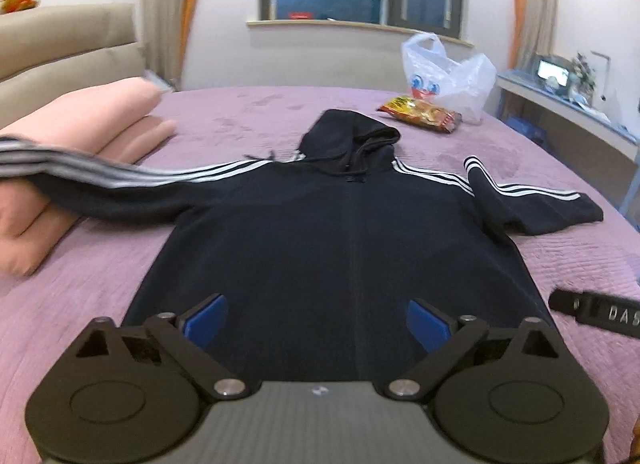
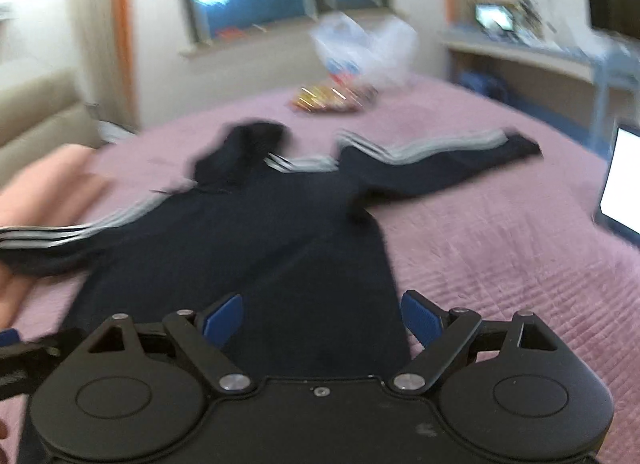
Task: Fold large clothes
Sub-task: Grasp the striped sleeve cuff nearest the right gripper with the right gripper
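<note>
A dark navy hoodie [image 1: 320, 232] with white stripes along the sleeves lies flat on the purple bedspread [image 1: 100, 296], hood at the far end. Its left sleeve [image 1: 80, 180] drapes over a pink folded blanket. The right sleeve [image 1: 532, 204] lies spread on the bed. My left gripper [image 1: 318, 322] hangs open over the hem's left half, nothing between its blue pads [image 1: 208, 320]. In the blurred right wrist view the hoodie [image 2: 248, 248] fills the middle. My right gripper [image 2: 322, 320] stands open above the hem's right corner, its right pad [image 2: 420, 320] past the garment's edge.
A pink folded blanket [image 1: 80, 152] lies at the left by a beige headboard [image 1: 60, 40]. At the far end of the bed sit a snack packet [image 1: 420, 114] and a plastic bag [image 1: 448, 72]. A desk [image 1: 560, 104] stands right. A lit laptop screen [image 2: 624, 184] is at the bed's right edge.
</note>
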`<state>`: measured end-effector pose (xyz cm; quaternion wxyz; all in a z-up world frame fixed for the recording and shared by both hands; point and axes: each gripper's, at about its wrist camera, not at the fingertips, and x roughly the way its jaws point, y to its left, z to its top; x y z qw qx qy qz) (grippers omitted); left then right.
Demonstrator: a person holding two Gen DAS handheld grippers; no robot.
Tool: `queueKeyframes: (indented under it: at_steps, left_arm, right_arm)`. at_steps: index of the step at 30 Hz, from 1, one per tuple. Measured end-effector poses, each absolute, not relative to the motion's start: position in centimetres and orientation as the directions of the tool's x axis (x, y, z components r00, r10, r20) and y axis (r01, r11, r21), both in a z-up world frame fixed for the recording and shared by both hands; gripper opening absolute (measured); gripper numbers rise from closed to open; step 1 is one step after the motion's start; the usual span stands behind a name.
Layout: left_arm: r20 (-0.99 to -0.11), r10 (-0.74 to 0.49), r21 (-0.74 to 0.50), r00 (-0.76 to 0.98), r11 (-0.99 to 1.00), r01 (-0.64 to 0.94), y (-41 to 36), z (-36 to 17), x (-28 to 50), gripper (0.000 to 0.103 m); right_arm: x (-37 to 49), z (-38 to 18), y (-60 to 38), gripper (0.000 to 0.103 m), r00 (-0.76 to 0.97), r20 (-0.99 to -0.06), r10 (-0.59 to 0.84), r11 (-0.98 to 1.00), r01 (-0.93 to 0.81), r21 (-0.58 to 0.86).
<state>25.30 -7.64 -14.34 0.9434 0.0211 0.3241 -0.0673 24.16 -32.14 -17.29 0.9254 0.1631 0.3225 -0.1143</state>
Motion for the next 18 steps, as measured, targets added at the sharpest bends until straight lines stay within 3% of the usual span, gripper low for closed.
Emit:
queueKeyframes:
  at_steps: [7,12,18]
  left_arm:
    - [-0.696,-0.171,-0.044,0.697,0.98,0.196,-10.2,-14.1,32.5,0.092]
    - [-0.761,-0.161,-0.062,0.629,0.982,0.177,-12.7,-13.5,36.5,0.092]
    - [-0.773,-0.134,-0.048,0.62,0.987,0.154,-16.1,-12.3,41.3,0.092]
  right_arm:
    - [28.0,-18.5,-38.5,0.102,0.644,-0.748,-0.161,0.856,0.468,0.219]
    - [31.5,-16.4,-45.6,0.102,0.606,-0.75,-0.263,0.83,0.538,0.144]
    - [37.5,-16.1,-55.8,0.102,0.58,-0.737,-0.346,0.789,0.605,0.106]
